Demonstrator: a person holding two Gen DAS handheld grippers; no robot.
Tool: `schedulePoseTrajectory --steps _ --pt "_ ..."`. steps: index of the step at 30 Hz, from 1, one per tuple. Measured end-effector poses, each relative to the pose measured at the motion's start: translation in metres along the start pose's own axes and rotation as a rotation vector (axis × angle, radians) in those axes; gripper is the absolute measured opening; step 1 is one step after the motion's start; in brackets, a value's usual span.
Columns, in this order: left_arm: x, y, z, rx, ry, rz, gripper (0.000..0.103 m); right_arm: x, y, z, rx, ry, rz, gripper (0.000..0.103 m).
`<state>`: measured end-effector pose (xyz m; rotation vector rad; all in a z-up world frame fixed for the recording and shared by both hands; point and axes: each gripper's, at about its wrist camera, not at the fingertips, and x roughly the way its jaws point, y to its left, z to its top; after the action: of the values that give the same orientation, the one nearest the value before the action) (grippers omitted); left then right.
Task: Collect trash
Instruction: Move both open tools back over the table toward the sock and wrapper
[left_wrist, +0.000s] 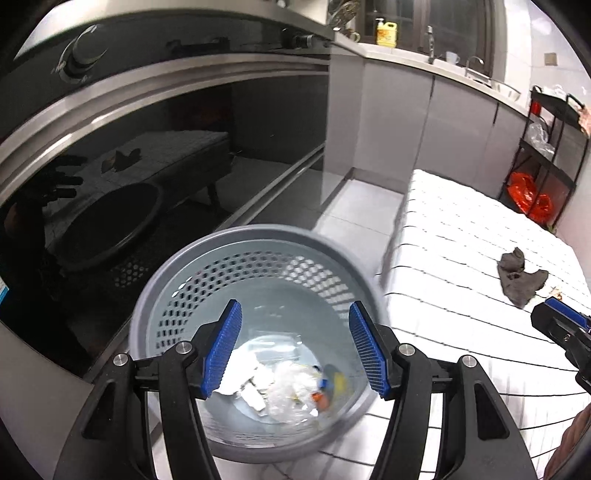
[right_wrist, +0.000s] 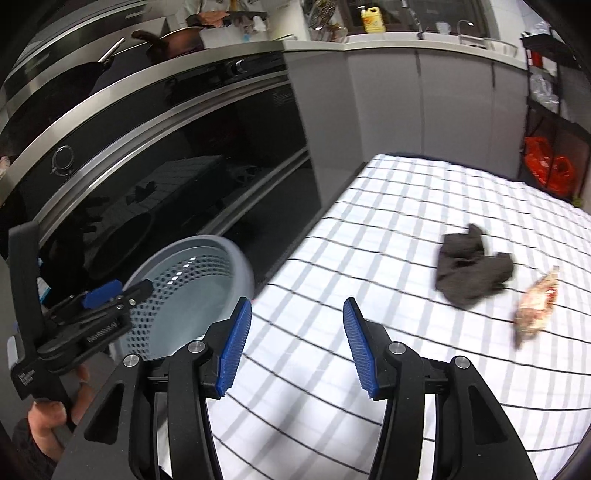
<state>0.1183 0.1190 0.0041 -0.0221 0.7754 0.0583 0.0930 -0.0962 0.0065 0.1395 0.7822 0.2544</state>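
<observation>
**Trash collection: basket, table and two grippers**

Beside the checked table, on the pale floor, a grey perforated basket (left_wrist: 258, 254) is seen from above by the left wrist camera. Crumpled white paper (left_wrist: 240, 373), clear plastic wrap (left_wrist: 291, 387) and small coloured scraps are held in its bottom. The left gripper (left_wrist: 295, 347) is positioned over the basket mouth, its blue pads (left_wrist: 223, 349) spread wide apart with nothing between them.

The right gripper (right_wrist: 293, 343) is recorded above the near part of the tablecloth (right_wrist: 388, 206), white with dark and grey lines. Its blue pads (right_wrist: 234, 349) are likewise set apart and nothing is gripped. In this view the basket (right_wrist: 236, 254) is shown to the left of the table edge, with the left gripper (right_wrist: 114, 291) at its rim and the holding hand (right_wrist: 48, 417) visible at the lower left.

Two items are listed on the cloth, well apart from the right gripper: a dark crumpled cloth (right_wrist: 469, 271) and, just beside it to the right, a crumpled wrapper (right_wrist: 535, 306) in tan and red, blurred.

Behind the basket a black glass oven front (right_wrist: 166, 166) with steel trim is noted. On the far counter a yellow bottle (right_wrist: 373, 20) is placed; on a black rack at the right a red bag (right_wrist: 546, 166) is kept.
</observation>
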Motion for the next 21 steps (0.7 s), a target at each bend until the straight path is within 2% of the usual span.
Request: schedulePoseTrajectory --steps 7,21 --pt "-0.011 -0.044 0.009 0.052 -0.016 -0.063 0.063 -0.028 -0.058 0.000 0.028 -0.023 -0.088 0.054" --pt "0.002 -0.131 0.030 0.116 -0.034 -0.136 0.067 -0.034 -0.164 -0.004 0.181 -0.050 -0.185 0.055"
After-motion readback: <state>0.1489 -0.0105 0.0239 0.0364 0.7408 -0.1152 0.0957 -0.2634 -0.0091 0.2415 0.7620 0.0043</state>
